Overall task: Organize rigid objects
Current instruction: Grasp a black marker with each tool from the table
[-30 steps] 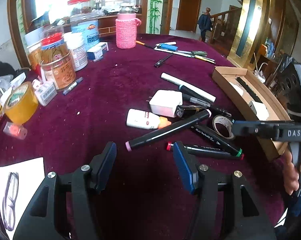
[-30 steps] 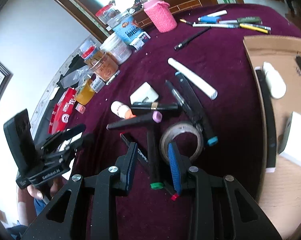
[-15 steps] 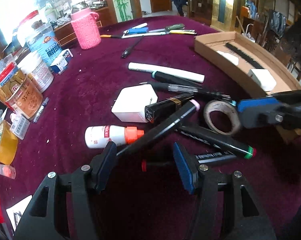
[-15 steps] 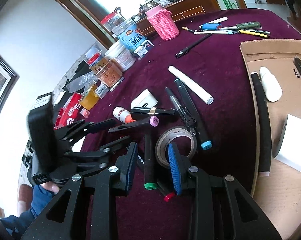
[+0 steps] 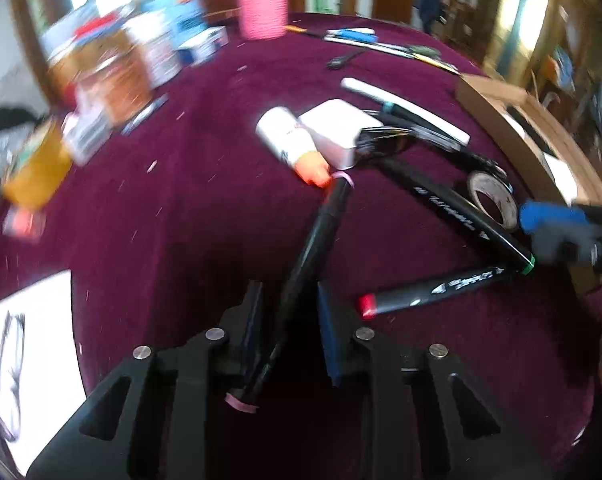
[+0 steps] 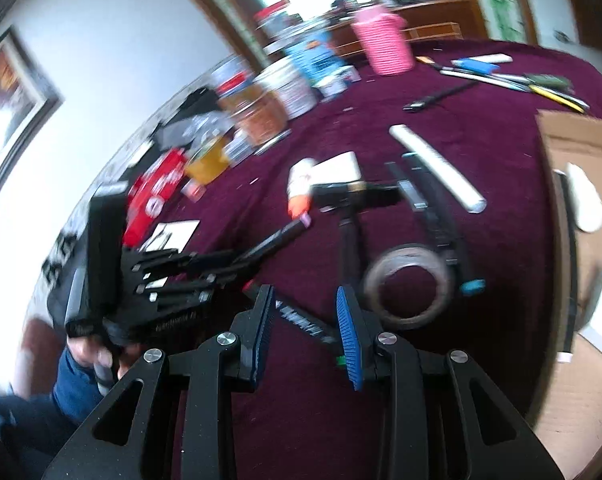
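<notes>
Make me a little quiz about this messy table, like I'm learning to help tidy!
1. True or false: the pink-capped marker lies between the left gripper's fingers.
2. What colour is the white bottle's cap? A green, B orange, C blue.
3. Fill in: the tape roll lies ___ the cardboard box (inside or outside).

Key: 1 true; 2 B; 3 outside.

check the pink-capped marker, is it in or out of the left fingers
In. The pink-capped marker runs between the left gripper fingers, which are closing on it; whether both pads press it yet cannot be told.
</notes>
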The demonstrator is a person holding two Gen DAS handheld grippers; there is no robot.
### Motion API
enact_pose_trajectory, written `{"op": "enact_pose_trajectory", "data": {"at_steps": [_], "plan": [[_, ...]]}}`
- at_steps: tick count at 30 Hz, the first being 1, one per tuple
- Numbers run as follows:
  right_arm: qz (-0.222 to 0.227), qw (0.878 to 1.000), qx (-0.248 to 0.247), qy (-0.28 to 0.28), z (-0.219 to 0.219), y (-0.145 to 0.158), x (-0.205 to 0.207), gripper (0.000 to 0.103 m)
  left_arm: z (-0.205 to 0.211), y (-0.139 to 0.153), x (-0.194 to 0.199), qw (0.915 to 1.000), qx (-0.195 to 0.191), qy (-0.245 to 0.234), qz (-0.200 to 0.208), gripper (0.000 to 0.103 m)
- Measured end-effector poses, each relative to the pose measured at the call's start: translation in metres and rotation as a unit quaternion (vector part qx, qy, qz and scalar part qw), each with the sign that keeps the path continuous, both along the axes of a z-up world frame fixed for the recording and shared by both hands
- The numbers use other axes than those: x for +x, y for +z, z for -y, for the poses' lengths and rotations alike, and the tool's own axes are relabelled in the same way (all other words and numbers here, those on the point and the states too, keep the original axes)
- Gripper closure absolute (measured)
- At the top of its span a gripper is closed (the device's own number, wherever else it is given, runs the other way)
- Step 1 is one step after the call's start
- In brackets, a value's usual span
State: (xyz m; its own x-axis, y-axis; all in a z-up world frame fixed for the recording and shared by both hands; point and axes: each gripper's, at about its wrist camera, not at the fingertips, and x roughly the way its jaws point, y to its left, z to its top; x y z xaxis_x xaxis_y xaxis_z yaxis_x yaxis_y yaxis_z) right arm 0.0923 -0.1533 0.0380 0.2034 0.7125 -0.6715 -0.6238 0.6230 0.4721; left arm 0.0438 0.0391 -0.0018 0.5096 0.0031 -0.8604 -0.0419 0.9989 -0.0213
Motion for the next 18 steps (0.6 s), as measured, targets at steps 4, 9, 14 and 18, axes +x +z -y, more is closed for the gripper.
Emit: {"op": "enact_pose_trajectory", "data": {"at_steps": [4,9,14,18], "plan": [[0.029,0.996,-0.052,0.070,-0.028,-0.001,-0.021,0.075,-0.007,0.000,-0.004,0.9998,-0.012,0.014,-0.004,0.080],[0.087,0.981,-0.142,0.103,-0.050,-0.004,-0.021,0.075,-0.004,0.000,-0.004,1.0000,-0.003,0.009,-0.002,0.080],[0.083,0.968,-0.190,0.140,-0.062,-0.021,-0.008,0.075,-0.005,0.001,-0.002,0.9999,-0.008,0.006,-0.004,0.080],[0.073,0.966,-0.205,0.137,-0.060,-0.026,-0.016,0.085,-0.005,0.001,-0.001,1.0000,-0.005,0.004,-0.004,0.080]]}}
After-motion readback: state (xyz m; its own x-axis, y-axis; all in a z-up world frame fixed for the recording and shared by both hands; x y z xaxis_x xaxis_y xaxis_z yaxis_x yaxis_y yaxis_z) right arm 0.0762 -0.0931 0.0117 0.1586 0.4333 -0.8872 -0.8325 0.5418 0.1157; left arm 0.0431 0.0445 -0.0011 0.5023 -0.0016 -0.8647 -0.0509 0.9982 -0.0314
